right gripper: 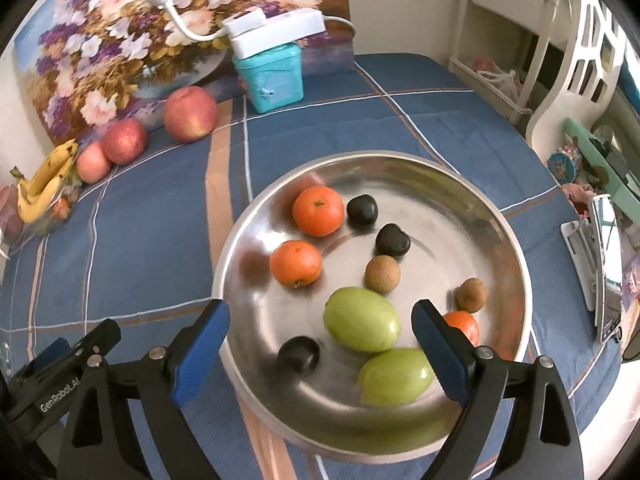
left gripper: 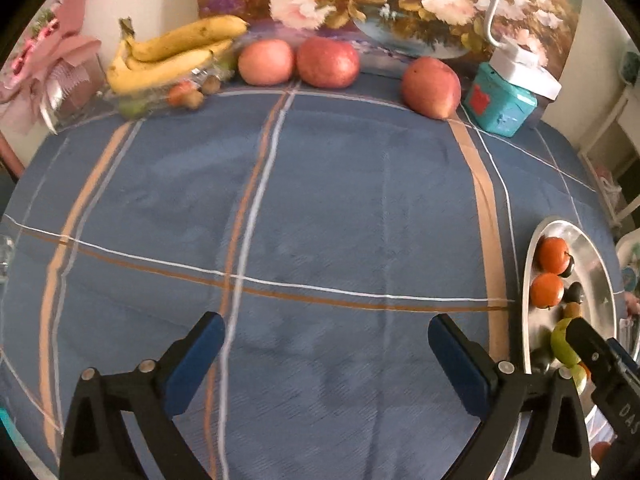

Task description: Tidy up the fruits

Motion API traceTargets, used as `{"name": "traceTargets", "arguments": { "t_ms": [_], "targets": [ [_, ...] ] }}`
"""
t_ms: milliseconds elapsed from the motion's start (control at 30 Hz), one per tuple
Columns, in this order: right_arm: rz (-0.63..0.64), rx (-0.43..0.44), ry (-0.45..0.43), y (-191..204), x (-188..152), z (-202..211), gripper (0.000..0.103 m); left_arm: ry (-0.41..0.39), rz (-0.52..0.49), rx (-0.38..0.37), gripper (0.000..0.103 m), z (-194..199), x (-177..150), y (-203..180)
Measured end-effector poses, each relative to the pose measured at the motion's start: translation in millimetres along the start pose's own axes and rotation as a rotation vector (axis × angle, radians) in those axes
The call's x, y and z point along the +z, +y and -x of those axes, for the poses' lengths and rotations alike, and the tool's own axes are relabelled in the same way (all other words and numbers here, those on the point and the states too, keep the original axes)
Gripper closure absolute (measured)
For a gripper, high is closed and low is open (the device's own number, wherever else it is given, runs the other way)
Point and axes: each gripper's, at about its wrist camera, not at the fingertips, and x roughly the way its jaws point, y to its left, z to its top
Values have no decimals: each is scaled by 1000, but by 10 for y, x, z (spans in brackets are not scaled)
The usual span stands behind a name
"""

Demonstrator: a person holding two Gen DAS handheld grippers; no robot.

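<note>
Done: oranges (right gripper: 318,211), green fruit (right gripper: 361,319), small dark ones in metal bowl (right gripper: 516,248).
Left: apples (left gripper: 327,62), bananas (left gripper: 176,54) by far edge.
Left gripper (left gripper: 326,346): apart, empty.
Right gripper (right gripper: 321,340): apart, empty, over bowl.

Left gripper (left gripper: 326,346): black plastic triangulated finger arms with cut-out windows, blue rubber pads (left gripper: 192,364), round silver screws at the pivots. Right gripper (right gripper: 320,334): same build, blue pads (right gripper: 202,350), silver screws. White lettering on the black bodies ("GenRobot.AI" legible on the left one, seen from the right wrist).
</note>
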Motion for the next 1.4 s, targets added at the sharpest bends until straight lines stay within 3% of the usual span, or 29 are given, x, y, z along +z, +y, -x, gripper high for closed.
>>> {"name": "traceTargets", "arguments": {
  "t_ms": [200, 367, 967, 1400],
  "targets": [
    [44, -3, 15, 110, -139, 71, 10, -64, -11, 177, 0, 218, -43, 61],
    [61, 3, 20, 171, -275, 191, 10, -50, -25, 224, 0, 337, -125, 158],
    [82, 17, -21, 120, -708, 681, 10, 19, -79, 183, 0, 822, -616, 289],
    [117, 13, -4, 217, -716, 648, 10, 81, -78, 184, 0, 759, -666, 341]
  ]
}}
